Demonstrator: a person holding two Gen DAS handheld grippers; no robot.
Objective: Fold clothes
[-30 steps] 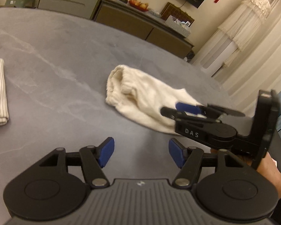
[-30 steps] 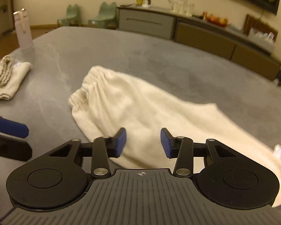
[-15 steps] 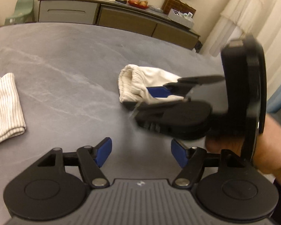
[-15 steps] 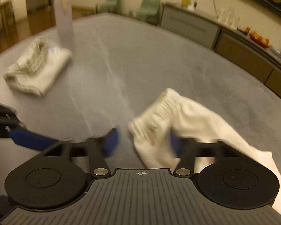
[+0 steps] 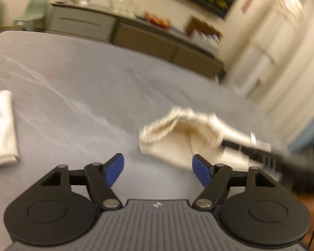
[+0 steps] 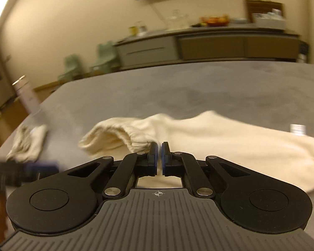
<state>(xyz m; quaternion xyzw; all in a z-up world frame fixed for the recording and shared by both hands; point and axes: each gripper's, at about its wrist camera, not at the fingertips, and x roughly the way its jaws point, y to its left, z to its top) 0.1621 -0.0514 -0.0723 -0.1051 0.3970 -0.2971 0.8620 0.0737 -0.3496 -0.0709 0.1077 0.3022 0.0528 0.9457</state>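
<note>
Grey stone-look table (image 6: 230,87) runs out ahead of me toward a long sideboard (image 6: 209,46) against the far wall. On it, off to my left, one striped garment (image 5: 1,129) already lies folded into a neat block, so I judge that piece finished. The cream trousers (image 6: 230,144) are what I am working on now; they lie stretched across the table, the gathered waistband (image 6: 115,135) toward my left and the rest trailing off to my right.

My right gripper (image 6: 159,149) has just been closing, and its jaws now stand together, pinching the edge of the waistband, which is lifted slightly off the table where I hold it. My left gripper (image 5: 158,168) has just been opening; its jaws stand well apart with nothing between them, hovering just short of the waistband's other corner.

By my reckoning this fold has barely begun: one corner is gripped, the other is yet to be caught, and the trousers have not been doubled over at all.
</note>
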